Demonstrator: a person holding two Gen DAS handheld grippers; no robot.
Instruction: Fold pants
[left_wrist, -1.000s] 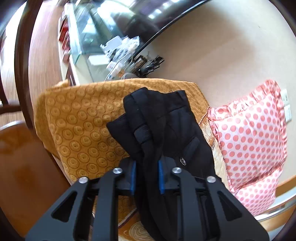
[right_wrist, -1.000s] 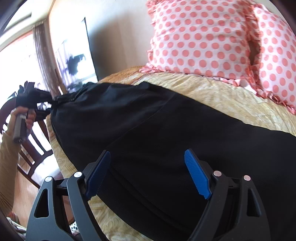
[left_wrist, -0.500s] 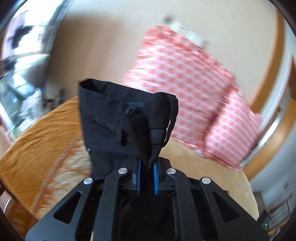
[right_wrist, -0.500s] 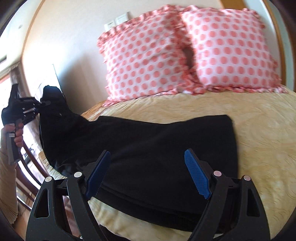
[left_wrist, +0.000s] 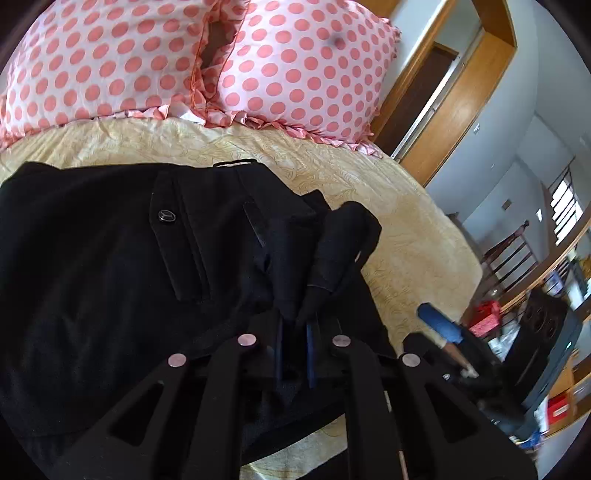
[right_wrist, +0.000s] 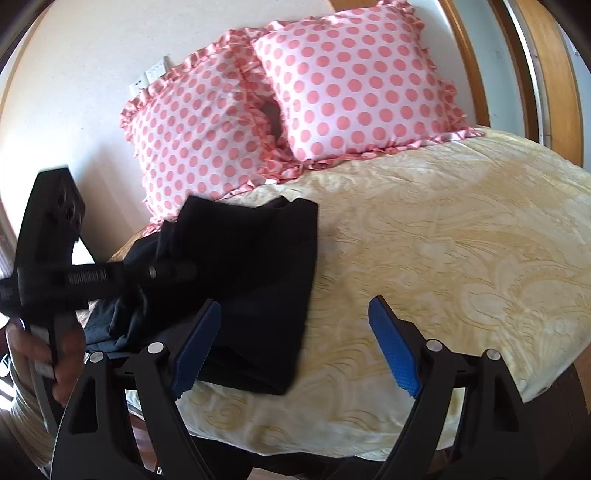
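In the left wrist view the left gripper, jaws clamped on a bunch of the pants, has swung that end over onto the bed, while in the right wrist view the right gripper hangs wide open and empty above the doubled pants, so 1 fold looks nearly laid.

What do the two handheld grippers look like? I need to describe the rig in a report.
Both are matte black plastic. The right gripper has triangular cut-out linkage arms, silver rivet pins and ribbed blue finger pads. The left gripper matches, with narrow blue pads; from the right view its black body bears a small white marking, too blurred to read. No cables show.
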